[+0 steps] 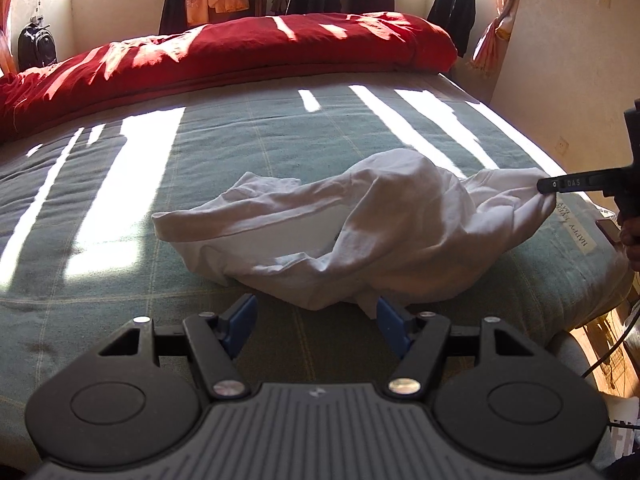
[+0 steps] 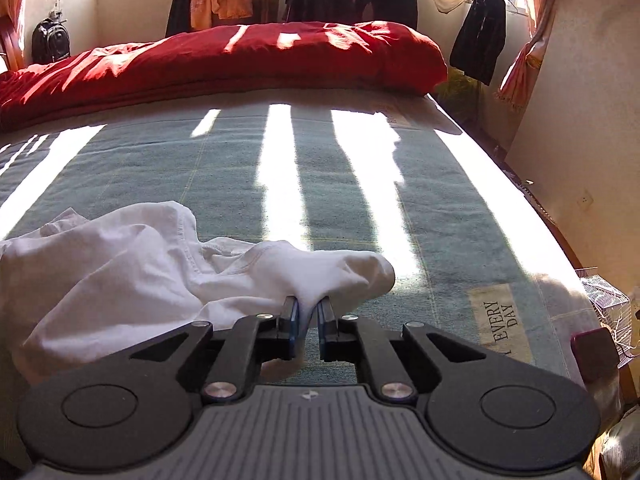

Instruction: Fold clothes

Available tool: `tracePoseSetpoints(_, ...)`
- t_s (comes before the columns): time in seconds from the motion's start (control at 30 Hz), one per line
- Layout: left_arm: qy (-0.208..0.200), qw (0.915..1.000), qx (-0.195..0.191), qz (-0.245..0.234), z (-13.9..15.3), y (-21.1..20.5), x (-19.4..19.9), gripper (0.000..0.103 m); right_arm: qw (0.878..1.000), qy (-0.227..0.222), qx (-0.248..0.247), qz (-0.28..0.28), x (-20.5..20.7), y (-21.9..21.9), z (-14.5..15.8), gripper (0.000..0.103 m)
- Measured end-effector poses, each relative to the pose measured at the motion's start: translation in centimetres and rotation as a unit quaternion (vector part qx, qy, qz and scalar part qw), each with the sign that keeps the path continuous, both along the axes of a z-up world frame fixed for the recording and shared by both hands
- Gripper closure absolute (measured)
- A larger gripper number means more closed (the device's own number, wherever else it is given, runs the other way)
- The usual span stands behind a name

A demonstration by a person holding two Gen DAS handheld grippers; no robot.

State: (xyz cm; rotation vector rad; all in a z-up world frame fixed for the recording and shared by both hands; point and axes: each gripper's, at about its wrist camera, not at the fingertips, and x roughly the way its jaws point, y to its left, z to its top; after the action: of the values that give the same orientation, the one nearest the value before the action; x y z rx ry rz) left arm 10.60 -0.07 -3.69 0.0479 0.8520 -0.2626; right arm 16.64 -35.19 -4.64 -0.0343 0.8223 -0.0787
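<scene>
1. The white garment [image 1: 360,232] lies crumpled on the bed [image 1: 240,152], unfolded.
2. The right gripper [image 2: 307,312] has its jaws pinching a garment edge, lifting it for spreading.
3. The left gripper [image 1: 316,320] has its jaws spread at the near hem, positioned for grasping.

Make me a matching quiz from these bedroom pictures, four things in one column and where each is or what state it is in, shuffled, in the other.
Things:
1. white garment
2. red duvet
3. left claw
4. right claw

States or places:
A. open, nothing between its fingers
B. bunched along the far side of the bed
C. crumpled on the green bed cover
D. shut on a pinch of white cloth

Pairs: 1-C, 2-B, 3-A, 4-D
</scene>
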Motion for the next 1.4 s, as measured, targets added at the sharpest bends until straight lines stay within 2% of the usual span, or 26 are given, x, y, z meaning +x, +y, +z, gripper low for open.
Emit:
tracePoseSetpoints(0.13, 0.002, 1.0000, -0.001, 0.000, -0.1, 0.0, -0.2, 0.036, 1.000, -0.001, 0.001, -0.002, -1.0, 0.4, 0.3, 0.087)
tracePoseSetpoints(0.23, 0.003, 1.0000, -0.003, -0.001, -0.1, 0.0, -0.2, 0.036, 1.000, -0.004, 0.008, 0.007, -1.4, 0.8, 0.7, 0.078)
tracePoseSetpoints(0.43, 0.004, 0.9998, -0.012, -0.017, 0.0, -0.2, 0.2, 0.036, 0.999, -0.009, 0.022, 0.024, -2.3, 1.6, 1.4, 0.074)
tracePoseSetpoints(0.57, 0.005, 0.9997, -0.006, -0.025, 0.1, -0.5, 0.9, 0.036, 0.997, 0.007, 0.059, 0.058, -2.6, 3.4, 0.8, 0.070)
tracePoseSetpoints(0.83, 0.001, 0.9984, 0.007, -0.056, 0.8, -1.4, 3.7, 0.036, 0.989, 0.032, 0.099, 0.108, -2.8, 6.6, -1.4, 0.063)
tracePoseSetpoints(0.97, -0.002, 0.9980, 0.001, -0.062, 1.9, -2.1, 6.9, 0.036, 0.984, 0.055, 0.122, 0.118, -2.2, 6.9, -3.3, 0.063)
tracePoseSetpoints(1.17, -0.007, 0.9947, -0.018, -0.101, 3.1, -4.0, 13.3, 0.036, 0.976, 0.092, 0.150, 0.125, -0.7, 6.9, -6.7, 0.063)
tracePoseSetpoints(1.27, 0.012, 0.9918, -0.027, -0.125, 1.9, -5.3, 17.3, 0.036, 0.973, 0.110, 0.158, 0.129, -0.5, 6.9, -8.3, 0.063)
tracePoseSetpoints(1.4, 0.065, 0.9822, -0.063, -0.165, -2.0, -6.5, 22.6, 0.036, 0.969, 0.102, 0.172, 0.144, -0.8, 6.3, -8.7, 0.062)
